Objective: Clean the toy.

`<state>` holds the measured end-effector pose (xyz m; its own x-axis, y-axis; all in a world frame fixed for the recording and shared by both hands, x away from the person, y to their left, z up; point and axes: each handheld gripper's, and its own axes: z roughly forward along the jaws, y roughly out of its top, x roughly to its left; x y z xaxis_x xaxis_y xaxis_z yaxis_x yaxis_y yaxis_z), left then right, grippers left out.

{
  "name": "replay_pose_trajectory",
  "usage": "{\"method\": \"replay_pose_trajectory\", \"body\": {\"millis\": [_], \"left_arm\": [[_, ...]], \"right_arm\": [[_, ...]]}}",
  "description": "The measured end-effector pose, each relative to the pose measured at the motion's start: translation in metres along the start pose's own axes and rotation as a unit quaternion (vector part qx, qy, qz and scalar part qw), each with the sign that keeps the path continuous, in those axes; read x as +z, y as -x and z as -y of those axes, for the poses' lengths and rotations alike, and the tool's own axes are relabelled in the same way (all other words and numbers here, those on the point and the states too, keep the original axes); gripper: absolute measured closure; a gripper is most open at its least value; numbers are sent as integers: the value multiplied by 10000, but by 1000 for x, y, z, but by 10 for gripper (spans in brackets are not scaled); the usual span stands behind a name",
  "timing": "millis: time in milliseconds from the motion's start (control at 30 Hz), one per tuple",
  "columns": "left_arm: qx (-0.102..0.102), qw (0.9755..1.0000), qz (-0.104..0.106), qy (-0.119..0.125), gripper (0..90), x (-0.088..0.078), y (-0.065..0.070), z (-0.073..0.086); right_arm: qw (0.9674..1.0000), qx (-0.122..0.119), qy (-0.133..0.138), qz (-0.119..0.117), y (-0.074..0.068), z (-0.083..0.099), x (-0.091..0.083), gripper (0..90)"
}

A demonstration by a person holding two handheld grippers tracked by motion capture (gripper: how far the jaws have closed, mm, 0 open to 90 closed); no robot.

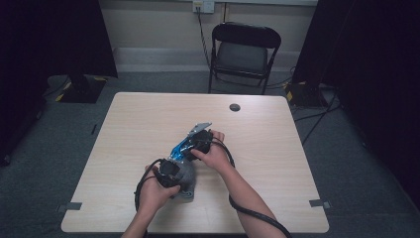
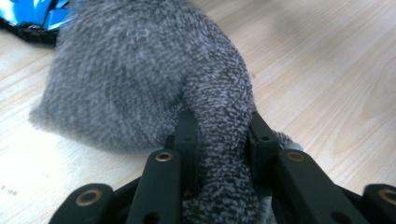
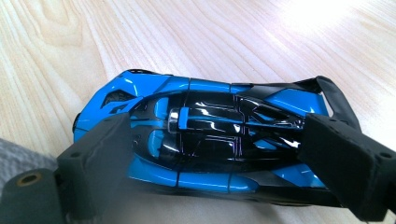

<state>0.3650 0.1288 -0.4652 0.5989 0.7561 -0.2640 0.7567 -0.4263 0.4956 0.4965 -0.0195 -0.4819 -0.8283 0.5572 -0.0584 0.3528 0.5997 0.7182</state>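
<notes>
Chair (image 1: pixel 245 52) at 12 o'clock behind table (image 1: pixel 148 119), wall socket (image 1: pixel 203 6) above it, cable box (image 1: pixel 303 94) at 2.

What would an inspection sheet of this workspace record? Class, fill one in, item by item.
Surface: pale wooden table with a dark round port.
Job's things: grey knitted sock; blue and black toy car beside its opening.
Clutter: nothing seen.
Grippers: left gripper shut on the sock's cuff; right gripper with jaws at the car's two ends.
Cables: black cable trails from the right gripper; another loops by the left hand.
Surroundings: folding chair, wall socket, grey floor.
</notes>
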Motion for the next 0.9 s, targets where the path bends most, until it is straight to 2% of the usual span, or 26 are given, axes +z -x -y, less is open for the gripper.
{"method": "replay_pose_trajectory", "body": {"millis": [233,400,533,633,900], "left_arm": [[122,9999,11,-12,710,2,3,-2],[239,9996,149,9,710,1,6,-4],[408,9990,165,51,709,-5,6,-4],[391,9988,253,143,709,-12,4,-4],[501,9980,231,323,705,-30,-1,2]], "right_arm": [[10000,-1,-3,-3,0,0,0,92],[10000,0,-1,-2,0,0,0,92],[10000,-3,3,-5,0,0,0,92],[10000,-9,19,-11,1,0,0,93],[10000,-14,24,-4,1,1,0,93]]}}
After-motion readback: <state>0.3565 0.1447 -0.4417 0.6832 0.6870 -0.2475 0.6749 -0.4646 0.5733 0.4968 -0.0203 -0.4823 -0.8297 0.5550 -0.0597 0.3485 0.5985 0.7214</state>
